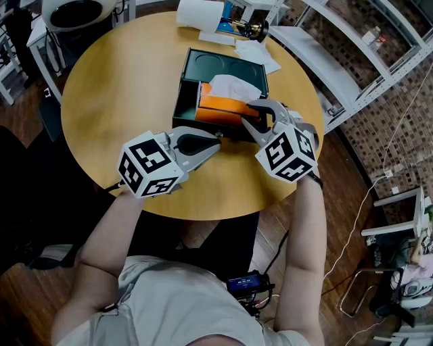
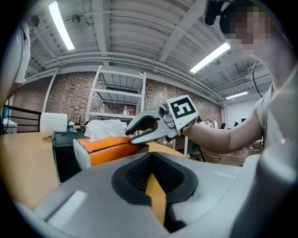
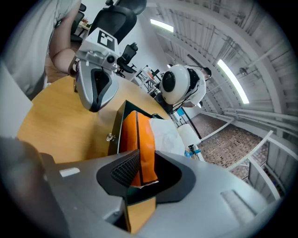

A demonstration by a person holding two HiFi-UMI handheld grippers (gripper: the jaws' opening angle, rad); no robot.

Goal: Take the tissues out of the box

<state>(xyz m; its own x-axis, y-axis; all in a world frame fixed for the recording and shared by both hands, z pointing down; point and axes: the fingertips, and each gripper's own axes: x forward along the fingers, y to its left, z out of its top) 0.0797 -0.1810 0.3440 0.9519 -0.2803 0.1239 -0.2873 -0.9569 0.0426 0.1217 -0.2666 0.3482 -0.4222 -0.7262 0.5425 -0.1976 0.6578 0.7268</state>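
While the tissue pack [image 1: 220, 108] sits in the box [image 1: 177, 101]: the step in hand is the grasp; nothing is out yet.
Right hand-held gripper [image 1: 249, 113]: jaws apart, straddling the pack's near right end. In its own view one pad lies against the orange wrap and a dark gap shows on the other side, so I judge it not yet clamped.
Left hand-held gripper [image 1: 216, 140]: jaws together, nothing between them, tips just near of the box's front wall, close to the latch [image 3: 110, 137].
Box: dark green, open, on the round table [image 1: 115, 88]; the lid is folded back to the far side and shows two round recesses.
Box contents: the orange pack fills the right part of the base and stands above the rim, with a white tissue [image 1: 230, 86] puffing out of its top. The left part is in shadow; contents cannot be told.
Next move, as a judgement: close on the pack's end, then lift up and toward the near side to clear the front wall. The left hand-held gripper is placed to steady the box if it drags.
Far edge of table: a white roll [image 1: 199, 13] and loose white sheets [image 1: 257, 54], well apart from the work.
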